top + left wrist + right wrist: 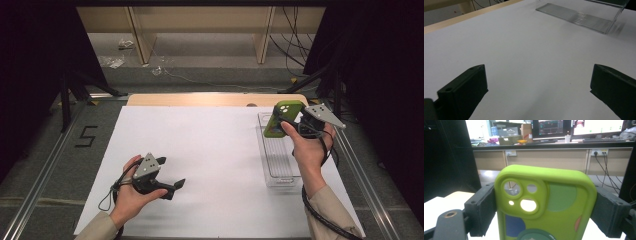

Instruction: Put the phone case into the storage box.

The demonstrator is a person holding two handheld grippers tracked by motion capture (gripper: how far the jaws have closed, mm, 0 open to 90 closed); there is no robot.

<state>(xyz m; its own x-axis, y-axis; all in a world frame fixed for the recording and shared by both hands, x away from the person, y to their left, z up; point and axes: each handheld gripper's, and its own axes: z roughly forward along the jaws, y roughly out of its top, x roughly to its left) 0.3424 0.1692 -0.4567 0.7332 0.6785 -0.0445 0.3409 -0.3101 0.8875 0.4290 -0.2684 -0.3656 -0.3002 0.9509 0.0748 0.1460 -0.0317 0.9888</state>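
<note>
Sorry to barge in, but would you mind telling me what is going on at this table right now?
A person sits at a table covered in white paper, holding a two-jaw gripper in each hand. The right gripper is shut on a green phone case, gripped by its two long edges and held up in the air above a clear plastic tray that lies at the right side of the paper. The left gripper is open and holds nothing, low over the bare paper near the person.
</note>
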